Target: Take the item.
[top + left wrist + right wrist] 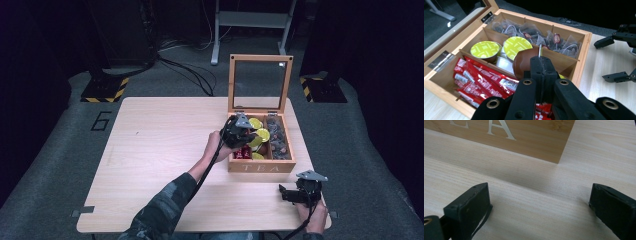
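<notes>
A wooden tea box [261,167] stands open on the table, its glass lid [260,82] upright. Inside lie red sachets [481,82], green-lidded capsules [485,49] and tea bags [534,33]. Over the middle compartment my left gripper [541,60] is shut on the thin rim of a brown capsule [525,61], held tilted on edge above the others. From above, that gripper [245,131] hangs over the box's left half. My right gripper [285,194] rests near the table's front right, jaws wide open with nothing between them [540,195], facing the box's front corner [544,147].
The light wooden table [160,145] stretches bare to the left of the box. A sleeved forearm [170,205] crosses its front middle. Black stands with striped bases [102,90] and cables lie on the floor behind the table.
</notes>
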Tool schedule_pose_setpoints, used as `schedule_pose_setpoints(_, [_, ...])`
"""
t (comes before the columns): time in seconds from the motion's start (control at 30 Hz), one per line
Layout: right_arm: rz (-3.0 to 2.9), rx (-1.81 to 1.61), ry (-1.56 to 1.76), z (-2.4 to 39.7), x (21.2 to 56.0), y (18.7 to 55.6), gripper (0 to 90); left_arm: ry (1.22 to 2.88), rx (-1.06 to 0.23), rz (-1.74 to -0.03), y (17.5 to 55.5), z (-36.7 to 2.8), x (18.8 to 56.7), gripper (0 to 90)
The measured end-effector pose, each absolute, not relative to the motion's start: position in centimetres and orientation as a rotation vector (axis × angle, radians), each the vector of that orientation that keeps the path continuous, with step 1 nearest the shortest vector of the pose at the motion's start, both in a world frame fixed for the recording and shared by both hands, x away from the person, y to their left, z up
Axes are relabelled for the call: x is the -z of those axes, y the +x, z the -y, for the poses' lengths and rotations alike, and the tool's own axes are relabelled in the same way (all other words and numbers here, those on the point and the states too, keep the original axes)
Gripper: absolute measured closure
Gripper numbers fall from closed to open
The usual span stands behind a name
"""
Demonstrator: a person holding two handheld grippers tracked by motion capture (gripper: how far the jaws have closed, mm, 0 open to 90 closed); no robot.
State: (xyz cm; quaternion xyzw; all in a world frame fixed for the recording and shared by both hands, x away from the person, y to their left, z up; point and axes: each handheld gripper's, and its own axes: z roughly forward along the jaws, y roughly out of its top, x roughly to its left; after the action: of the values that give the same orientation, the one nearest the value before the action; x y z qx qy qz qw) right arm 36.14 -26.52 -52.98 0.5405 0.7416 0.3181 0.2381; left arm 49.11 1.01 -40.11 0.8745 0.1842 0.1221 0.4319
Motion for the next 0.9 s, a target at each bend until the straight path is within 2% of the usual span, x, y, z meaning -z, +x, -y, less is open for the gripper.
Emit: schedule_pose_setpoints(0.9, [-2.027,-0.876,1.492,26.5,53.0,36.1,2.5,2.105,-0.375,-0.456,48.0,-5.4,37.4,90.0])
